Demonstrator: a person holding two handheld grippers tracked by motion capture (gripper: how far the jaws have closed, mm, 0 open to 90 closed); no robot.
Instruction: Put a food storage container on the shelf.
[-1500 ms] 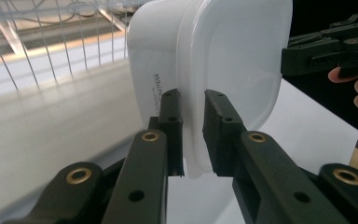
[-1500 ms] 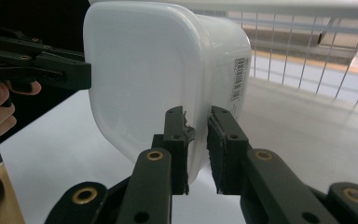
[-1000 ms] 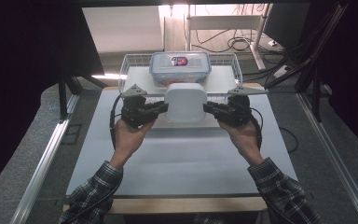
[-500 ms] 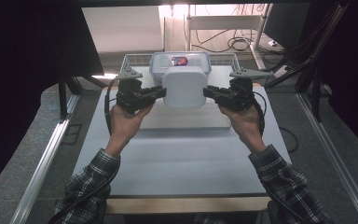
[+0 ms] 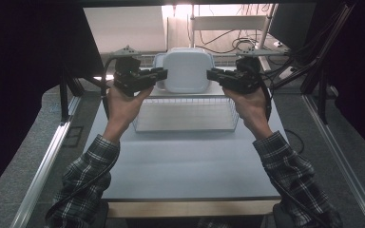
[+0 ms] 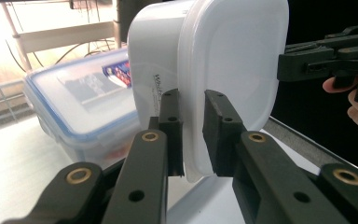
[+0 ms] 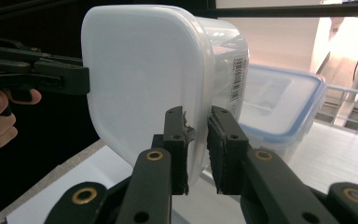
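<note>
Left gripper (image 6: 193, 135) and right gripper (image 7: 196, 149) each clamp the white container's (image 5: 186, 70) lid rim. Keep both hands level, probably lowering toward the wire basket (image 5: 186, 115) at the table's (image 5: 180, 166) far edge.

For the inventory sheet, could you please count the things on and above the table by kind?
White lidded containers: 1, the white lidded container, pinched at its lid rim by the left gripper and the right gripper
Clear containers with blue-trimmed lids: 1, the blue-trimmed container
Wire baskets: 1, the wire basket
Total: 3

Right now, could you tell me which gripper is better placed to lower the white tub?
Neither: left gripper and right gripper each pinch the white tub's lid rim on opposite sides, so both should lower together.
</note>
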